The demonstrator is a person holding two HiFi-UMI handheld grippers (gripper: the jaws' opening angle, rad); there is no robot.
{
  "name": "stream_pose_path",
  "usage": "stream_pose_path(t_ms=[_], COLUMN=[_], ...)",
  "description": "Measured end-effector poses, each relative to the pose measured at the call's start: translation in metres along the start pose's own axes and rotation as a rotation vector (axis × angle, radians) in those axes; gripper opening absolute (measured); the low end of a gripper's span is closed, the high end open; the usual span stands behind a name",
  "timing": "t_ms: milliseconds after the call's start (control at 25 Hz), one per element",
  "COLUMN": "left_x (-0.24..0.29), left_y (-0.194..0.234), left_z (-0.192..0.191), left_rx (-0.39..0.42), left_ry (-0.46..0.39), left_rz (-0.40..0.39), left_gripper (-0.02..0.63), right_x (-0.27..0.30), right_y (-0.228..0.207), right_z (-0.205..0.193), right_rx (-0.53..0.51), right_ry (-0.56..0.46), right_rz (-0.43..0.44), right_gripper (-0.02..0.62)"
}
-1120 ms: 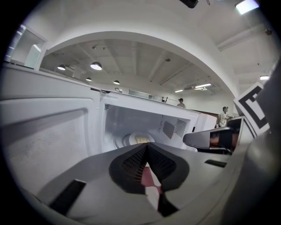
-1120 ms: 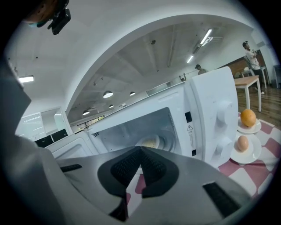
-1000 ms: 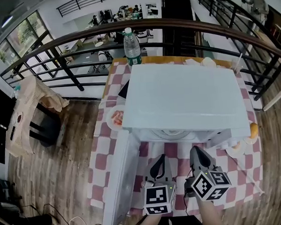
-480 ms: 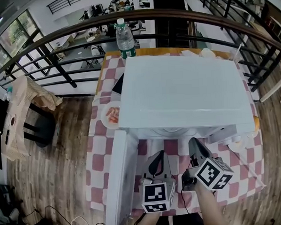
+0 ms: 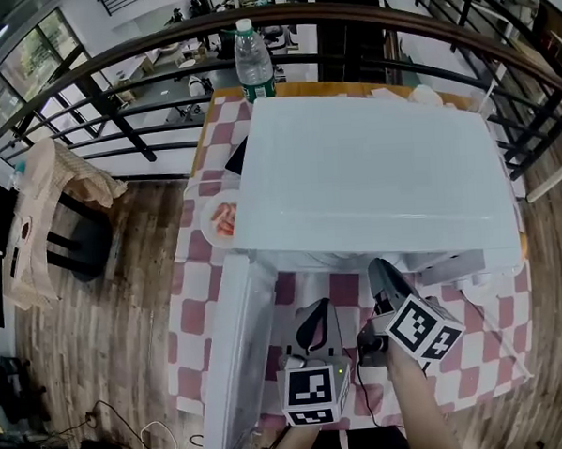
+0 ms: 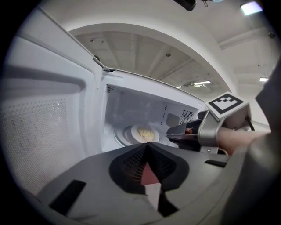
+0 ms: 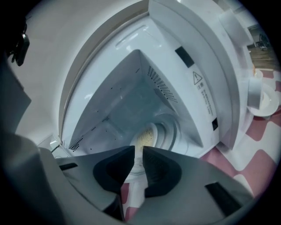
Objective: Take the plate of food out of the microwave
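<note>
Deep inside the open cavity, near the middle of the left gripper view, the plate of food (image 6: 141, 133) sits on the turntable (image 6: 120, 136): a pale yellow heap on a white dish, touched by neither tool. You see it again in the right gripper view, just above the jaw tips and slanted, because that camera is rolled over. Around it the microwave (image 5: 367, 167) stands on the checked worktop (image 5: 196, 298). Its door (image 5: 233, 353) is swung out toward the lower left of the head view, which leaves the mouth free for you to reach in.

Your right hand-held gripper (image 5: 385, 281) is the nearer one, just under the front edge of the microwave in the head view. Its jaws have just been opening and now stand a little apart, released, with nothing between them; only the distant plate shows through the gap. I judge the roll is there to bring one jaw over the rim and one under it, since a flat plate gives no other hold.

Your left hand-held gripper (image 5: 312, 313) waits lower and further left, clenched on nothing, with red cloth showing beneath its tips. Held back like that, it probably keeps the opening clear for the other tool.

Further out, a small dish (image 5: 222, 217) of reddish food lies at the microwave's left, and a water bottle (image 5: 252, 51) stands behind it at the top of the frame. Neither is in your way.
</note>
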State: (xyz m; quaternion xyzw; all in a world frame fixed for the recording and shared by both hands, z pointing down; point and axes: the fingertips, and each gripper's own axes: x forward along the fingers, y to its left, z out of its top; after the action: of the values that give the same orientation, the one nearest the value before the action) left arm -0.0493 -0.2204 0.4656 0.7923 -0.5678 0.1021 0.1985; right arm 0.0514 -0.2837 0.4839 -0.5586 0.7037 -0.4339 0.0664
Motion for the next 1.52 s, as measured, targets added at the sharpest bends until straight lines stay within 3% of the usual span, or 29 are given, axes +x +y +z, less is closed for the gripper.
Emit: stream_pose_path(t_ms=[240, 560, 1280, 1360, 1520], left_x=[0.004, 0.011, 0.015, 0.015, 0.015], left_y=[-0.002, 0.004, 0.011, 0.010, 0.011], left_z=[-0.003, -0.007, -0.016, -0.017, -0.019], left_rx=[0.003, -0.016, -0.036, -0.041, -0.043], left_ry=[0.008, 0.023, 0.047, 0.050, 0.053], left_rz=[0.011, 0.034, 0.054, 0.052, 0.054], left_gripper=[0.008, 0.008, 0.008, 0.008, 0.008], right_x=[0.022, 0.042, 0.059, 0.060, 0.060], right_y=[-0.005, -0.013, -0.022, -0.022, -0.024], right_z=[0.000, -0.001, -0.001, -0.001, -0.001], right_rx=[0.010, 0.006, 0.092, 0.086, 0.076], right_ry=[0.025, 0.034, 0.039, 0.035, 0.030], right_rz=[0.005, -0.042, -0.076, -0.078, -0.095], right_gripper=[0.143, 0.161, 0.161, 0.115, 0.102])
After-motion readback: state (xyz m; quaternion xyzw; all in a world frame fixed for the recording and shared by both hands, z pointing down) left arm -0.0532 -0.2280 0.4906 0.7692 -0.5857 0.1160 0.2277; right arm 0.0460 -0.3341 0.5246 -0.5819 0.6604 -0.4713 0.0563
